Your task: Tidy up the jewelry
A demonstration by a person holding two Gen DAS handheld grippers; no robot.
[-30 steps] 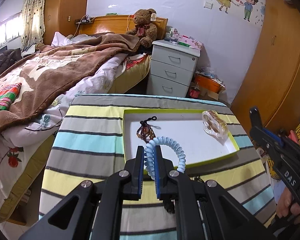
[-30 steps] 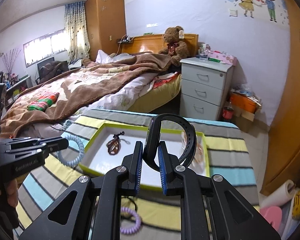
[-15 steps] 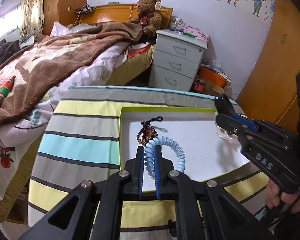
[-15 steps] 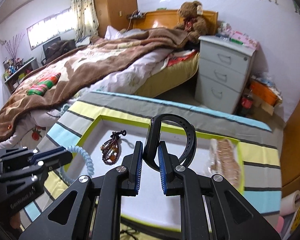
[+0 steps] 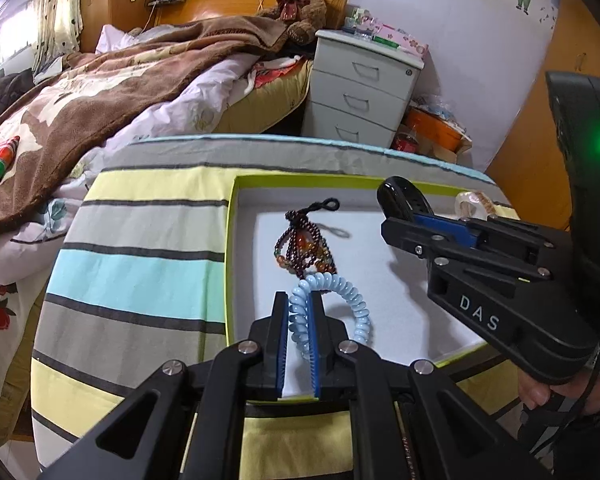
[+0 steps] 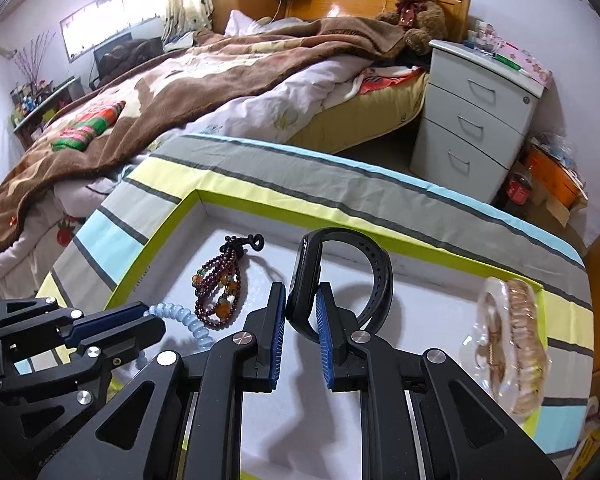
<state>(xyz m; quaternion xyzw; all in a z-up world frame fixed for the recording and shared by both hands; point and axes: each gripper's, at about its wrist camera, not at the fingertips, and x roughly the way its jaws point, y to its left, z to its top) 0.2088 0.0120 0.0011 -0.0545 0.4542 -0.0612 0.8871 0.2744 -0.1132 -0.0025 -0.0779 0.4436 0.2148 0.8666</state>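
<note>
My left gripper [image 5: 299,300] is shut on a light blue coil bracelet [image 5: 342,296], held low over the near part of the white tray with a green rim [image 5: 231,240]. My right gripper [image 6: 302,292] holds a black wristband [image 6: 348,276] low over the tray's middle; the jaws stand slightly wider than before, still around the band. A dark red bead bracelet [image 6: 216,292] lies in the tray's left part. A clear packet with a gold chain [image 6: 508,336] lies at the tray's right end. The right gripper also shows in the left wrist view [image 5: 400,208].
The tray [image 6: 260,210] sits on a striped cloth [image 5: 140,272] over a table. A bed with a brown blanket [image 6: 180,80] stands beyond to the left, a grey bedside cabinet [image 6: 476,120] behind.
Both grippers moved forward and down over the tray. The right gripper's jaws have parted a little around the black wristband, now near the tray floor.
</note>
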